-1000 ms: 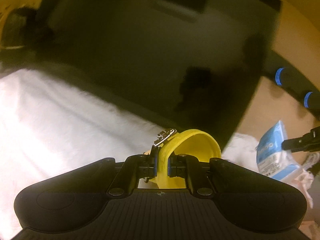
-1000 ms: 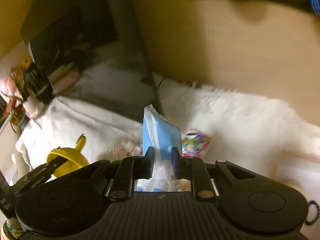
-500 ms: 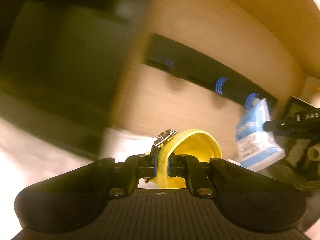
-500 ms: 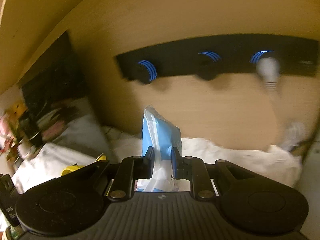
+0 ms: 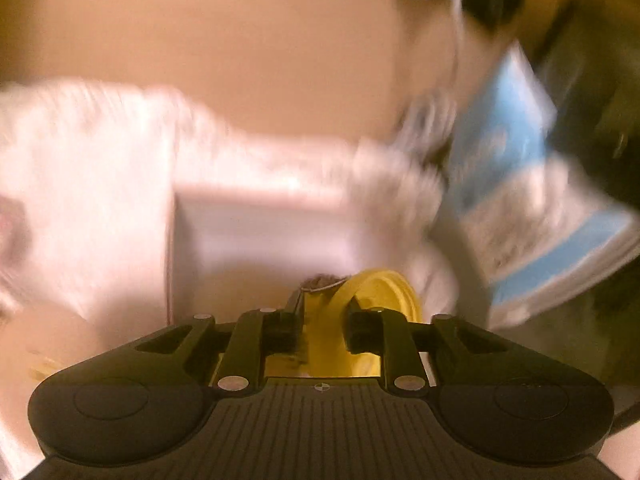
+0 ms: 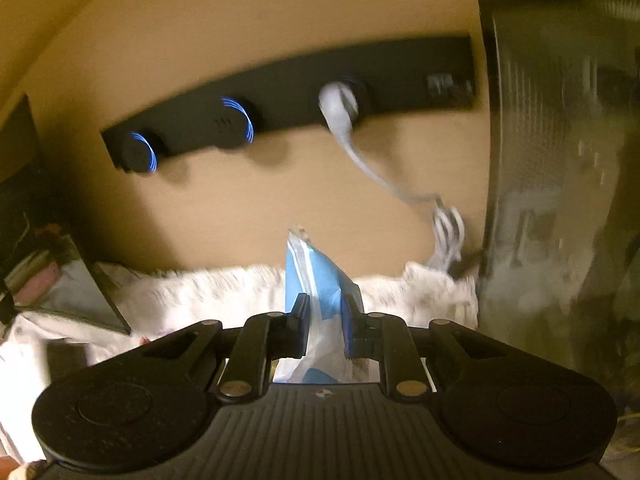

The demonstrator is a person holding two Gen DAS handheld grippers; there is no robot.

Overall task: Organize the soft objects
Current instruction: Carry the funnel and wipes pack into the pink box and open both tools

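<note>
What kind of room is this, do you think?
Probably a bedroom or hotel room: a wood-look wall panel carries a black strip of sockets with a white plug, above a fluffy white blanket.

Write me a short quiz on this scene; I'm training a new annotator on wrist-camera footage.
1. True or false: the right hand-held gripper is shut on a blue-and-white packet.
2. What sits in the black wall strip? A) a white plug with a cable B) a red lamp C) a key
3. What colour is the loop between the left hand-held gripper's jaws?
Key: 1 true. 2 A. 3 yellow; those jaws have just been opening, with the loop between them.
</note>
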